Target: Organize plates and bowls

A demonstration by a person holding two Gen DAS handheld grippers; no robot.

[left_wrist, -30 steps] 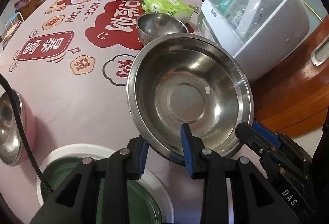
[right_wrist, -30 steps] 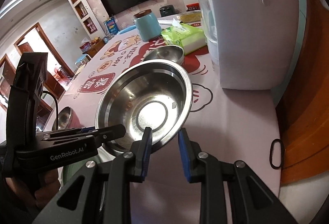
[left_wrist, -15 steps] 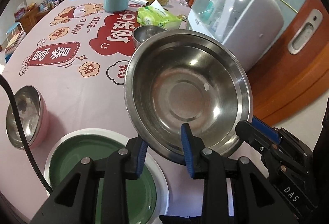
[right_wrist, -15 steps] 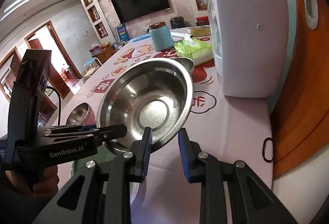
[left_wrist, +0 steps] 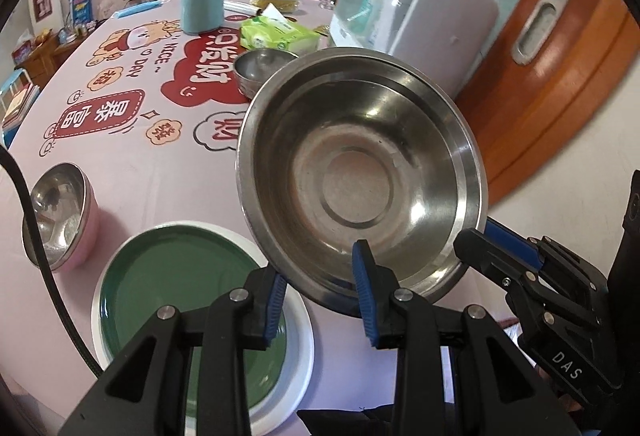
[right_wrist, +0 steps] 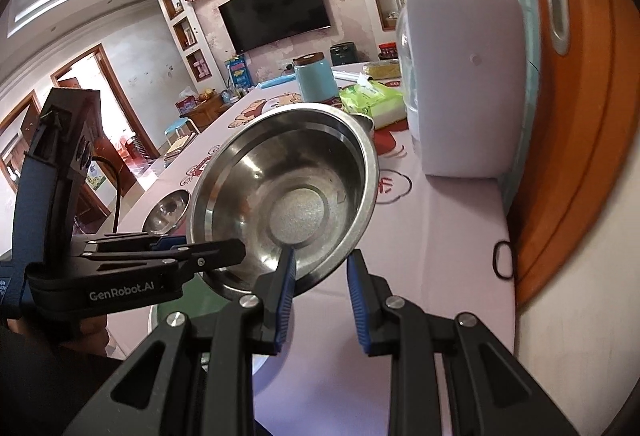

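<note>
above green plate (left_wrist: 172, 276), steel bowl (left_wrist: 360, 175) clamped.

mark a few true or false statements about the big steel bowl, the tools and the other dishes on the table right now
1. Both tools grip the large steel bowl by its near rim: left tool, right tool. True.
2. The large bowl rests flat on the tablecloth. False: it is held up, tilted, above it.
3. The green plate holds a smaller bowl. False: nothing lies on it.
4. A pink-sided bowl sits left of the green plate. True.
5. The teal canister has no lid. False: a brown lid caps it.
</note>
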